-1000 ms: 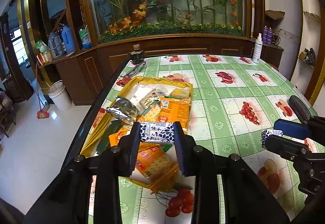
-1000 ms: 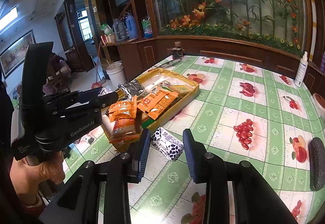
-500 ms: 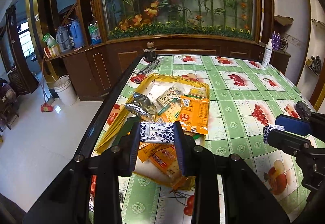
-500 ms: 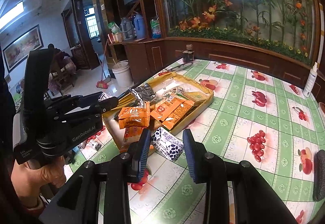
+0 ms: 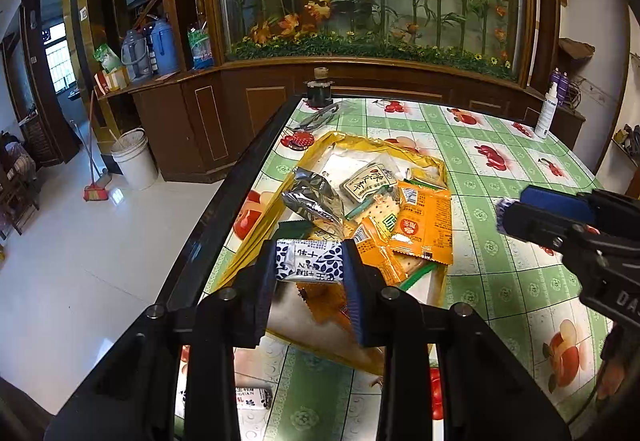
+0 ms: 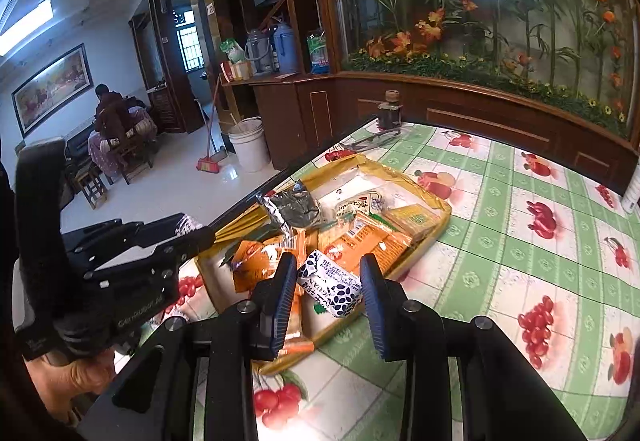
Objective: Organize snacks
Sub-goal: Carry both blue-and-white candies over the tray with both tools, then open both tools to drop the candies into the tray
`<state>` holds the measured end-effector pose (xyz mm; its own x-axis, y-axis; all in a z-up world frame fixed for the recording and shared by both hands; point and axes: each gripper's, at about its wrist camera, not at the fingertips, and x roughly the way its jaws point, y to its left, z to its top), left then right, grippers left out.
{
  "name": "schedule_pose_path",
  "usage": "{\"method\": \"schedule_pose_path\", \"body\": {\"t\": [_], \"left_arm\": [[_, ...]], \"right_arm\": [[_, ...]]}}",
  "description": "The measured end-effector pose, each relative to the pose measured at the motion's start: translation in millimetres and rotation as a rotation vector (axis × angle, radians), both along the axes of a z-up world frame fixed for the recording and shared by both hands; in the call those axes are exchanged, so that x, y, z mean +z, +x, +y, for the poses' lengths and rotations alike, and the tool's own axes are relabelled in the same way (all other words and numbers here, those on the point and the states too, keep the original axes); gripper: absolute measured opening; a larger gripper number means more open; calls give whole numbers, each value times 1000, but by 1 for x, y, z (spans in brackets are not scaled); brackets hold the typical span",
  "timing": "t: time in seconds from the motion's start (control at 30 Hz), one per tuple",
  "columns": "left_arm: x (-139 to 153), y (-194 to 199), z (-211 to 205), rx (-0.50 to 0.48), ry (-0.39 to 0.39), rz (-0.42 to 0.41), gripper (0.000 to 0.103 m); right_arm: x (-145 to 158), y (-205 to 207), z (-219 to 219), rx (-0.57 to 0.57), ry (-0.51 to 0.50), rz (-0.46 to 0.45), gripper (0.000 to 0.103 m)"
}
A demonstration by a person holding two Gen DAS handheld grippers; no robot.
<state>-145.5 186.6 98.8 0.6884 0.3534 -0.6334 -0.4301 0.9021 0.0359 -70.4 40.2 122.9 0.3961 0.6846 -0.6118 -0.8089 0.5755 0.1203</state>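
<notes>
Each gripper clamps a blue-and-white snack bar: the left gripper (image 5: 310, 269) holds its bar (image 5: 310, 263) above the near end of the yellow tray (image 5: 400, 151), the right gripper (image 6: 328, 291) holds its bar (image 6: 332, 287) over the tray's near corner. The risk — the tray is heaped with orange packets (image 5: 420, 225), so a dropped bar could slide off the pile onto the table (image 5: 520, 281).

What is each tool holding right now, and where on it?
Left tool clamps a blue-and-white snack packet across its two ends. Right tool clamps a second blue-and-white packet, also at its ends.
</notes>
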Motion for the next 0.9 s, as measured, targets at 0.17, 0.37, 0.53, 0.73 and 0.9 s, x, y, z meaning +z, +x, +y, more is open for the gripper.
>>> {"method": "schedule_pose_path", "body": {"t": [0.17, 0.37, 0.53, 0.73, 0.9], "left_arm": [[-7, 20, 5, -25, -22, 18, 29], [-13, 46, 6, -49, -17, 38, 29], [-21, 59, 12, -49, -22, 57, 29], [-30, 69, 15, -49, -32, 77, 29], [-36, 73, 17, -46, -48, 90, 30]], "right_arm": [[-12, 31, 26, -16, 6, 43, 33], [-34, 71, 49, -54, 1, 109, 33], [-46, 94, 63, -63, -2, 138, 33], [-55, 107, 76, -58, -14, 147, 33], [-59, 108, 83, -42, -25, 129, 36]]}}
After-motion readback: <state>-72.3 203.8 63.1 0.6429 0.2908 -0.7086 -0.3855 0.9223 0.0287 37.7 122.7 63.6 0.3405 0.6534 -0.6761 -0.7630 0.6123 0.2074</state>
